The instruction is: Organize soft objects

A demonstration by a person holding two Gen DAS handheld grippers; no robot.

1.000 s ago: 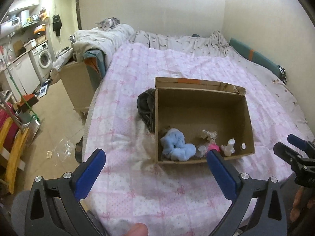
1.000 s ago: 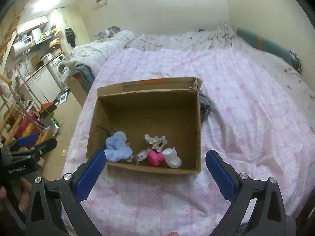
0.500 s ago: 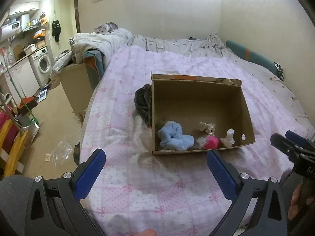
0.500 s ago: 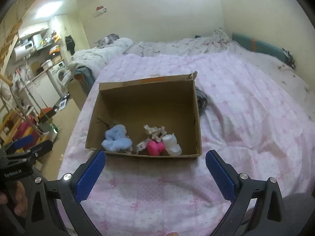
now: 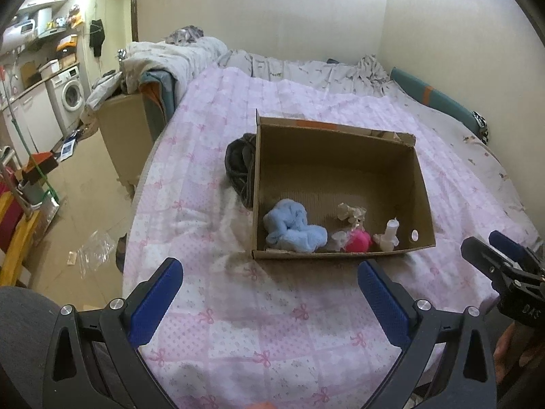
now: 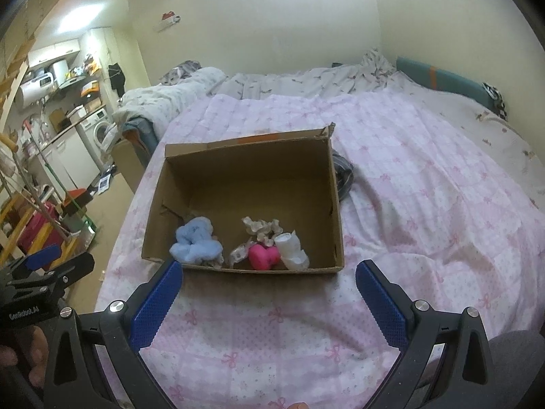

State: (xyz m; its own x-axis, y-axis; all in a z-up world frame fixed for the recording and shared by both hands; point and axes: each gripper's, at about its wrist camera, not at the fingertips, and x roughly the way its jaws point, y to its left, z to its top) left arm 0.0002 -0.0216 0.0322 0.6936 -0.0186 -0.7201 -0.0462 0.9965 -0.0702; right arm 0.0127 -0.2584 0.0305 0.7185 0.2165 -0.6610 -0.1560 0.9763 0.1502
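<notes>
Both tools are spread wide and empty: left gripper (image 5: 269, 281) and right gripper (image 6: 269, 281) hover over the near edge of the pink patchwork quilt (image 5: 272, 323). Past them, a cardboard box (image 6: 238, 269) sits on the quilt, holding along its near wall a blue fluffy cloth (image 6: 196, 243), a pink plush (image 6: 263, 256) and a white roll (image 6: 291, 247). A dark bundle (image 5: 240, 163) lies beside the box. Farther off are a washing machine (image 5: 69, 97) and bare walls. Compared with a second ago, both grippers have drawn back from the box.
</notes>
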